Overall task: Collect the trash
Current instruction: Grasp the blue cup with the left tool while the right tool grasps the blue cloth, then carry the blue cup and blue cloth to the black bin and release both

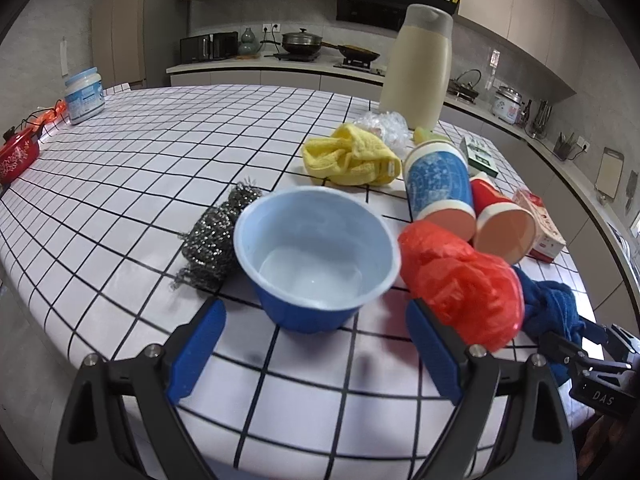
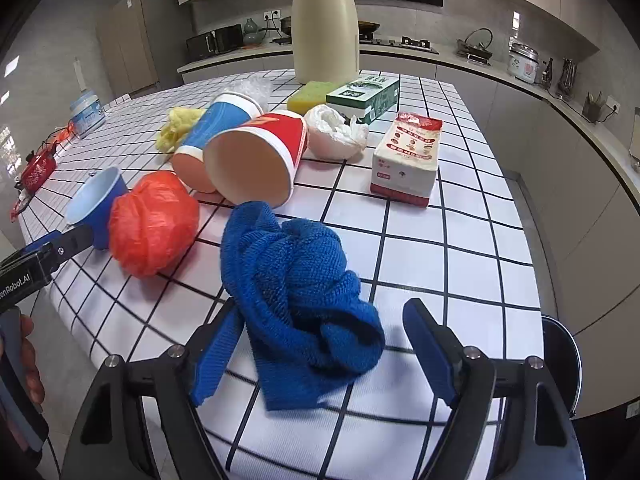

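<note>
A blue plastic cup [image 1: 316, 258] stands open on the checked table, just ahead of my left gripper [image 1: 316, 336], which is open and empty. A crumpled red plastic bag [image 1: 464, 284] lies right of the cup, against my right finger. Two paper cups lie on their sides behind it, one blue [image 1: 438, 184], one red [image 1: 502, 220]. In the right wrist view my right gripper [image 2: 320, 344] is open around a crumpled blue cloth [image 2: 296, 280]. The red bag [image 2: 154, 224], red cup [image 2: 256, 160], blue paper cup [image 2: 218, 136] and a white crumpled wad [image 2: 336, 132] lie beyond.
A steel scourer [image 1: 216, 232] lies left of the blue cup, a yellow cloth [image 1: 352, 154] behind. A cream jug [image 2: 324, 24], green box [image 2: 364, 96], sponge [image 2: 312, 94] and red-white carton [image 2: 408, 156] stand further back. A tub [image 1: 84, 94] and red pot [image 1: 16, 154] sit far left.
</note>
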`<state>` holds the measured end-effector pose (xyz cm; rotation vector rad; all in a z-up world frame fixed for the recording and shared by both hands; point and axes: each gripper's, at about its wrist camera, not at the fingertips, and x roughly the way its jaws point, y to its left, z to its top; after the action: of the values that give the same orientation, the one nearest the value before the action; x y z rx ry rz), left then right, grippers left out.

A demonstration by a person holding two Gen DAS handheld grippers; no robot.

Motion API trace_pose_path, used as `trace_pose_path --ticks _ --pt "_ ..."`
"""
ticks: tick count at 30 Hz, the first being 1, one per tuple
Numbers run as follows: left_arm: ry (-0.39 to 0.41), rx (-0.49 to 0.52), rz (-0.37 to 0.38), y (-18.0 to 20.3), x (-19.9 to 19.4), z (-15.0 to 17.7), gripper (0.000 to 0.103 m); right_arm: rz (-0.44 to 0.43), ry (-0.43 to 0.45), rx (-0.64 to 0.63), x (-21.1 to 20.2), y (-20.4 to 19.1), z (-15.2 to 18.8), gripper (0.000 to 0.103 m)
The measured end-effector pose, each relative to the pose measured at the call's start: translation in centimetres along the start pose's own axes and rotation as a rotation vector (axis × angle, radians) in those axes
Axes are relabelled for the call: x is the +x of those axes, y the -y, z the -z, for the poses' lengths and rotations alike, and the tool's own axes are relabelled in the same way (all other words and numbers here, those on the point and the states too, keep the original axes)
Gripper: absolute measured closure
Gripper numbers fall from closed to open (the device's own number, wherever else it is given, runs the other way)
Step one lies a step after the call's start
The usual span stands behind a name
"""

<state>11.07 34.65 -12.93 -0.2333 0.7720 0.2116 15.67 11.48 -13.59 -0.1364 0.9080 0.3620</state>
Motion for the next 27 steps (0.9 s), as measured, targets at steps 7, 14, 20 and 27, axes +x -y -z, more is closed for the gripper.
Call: trace_pose_path --ticks 7,14,20,27 --pt "-0.003 -0.014 0.012 -0.5 1.5 -0.8 0.011 0.013 0.010 -0.002 1.6 0.0 -0.9 0.032" --pt "-0.004 -0.037 0.026 -1.1 2.3 -1.3 0.020 0.015 0.022 0.026 2.6 0.6 -2.6 0.050" --pt "0.016 -0.028 0.053 -1.1 1.7 -1.0 0.025 0.033 0.025 0.011 1.5 0.3 -2.0 0.044" --pt "0.023 -0.002 0.049 -0.5 0.8 -0.8 0.025 -0.013 0.033 0.023 1.1 0.8 -1.7 0.071"
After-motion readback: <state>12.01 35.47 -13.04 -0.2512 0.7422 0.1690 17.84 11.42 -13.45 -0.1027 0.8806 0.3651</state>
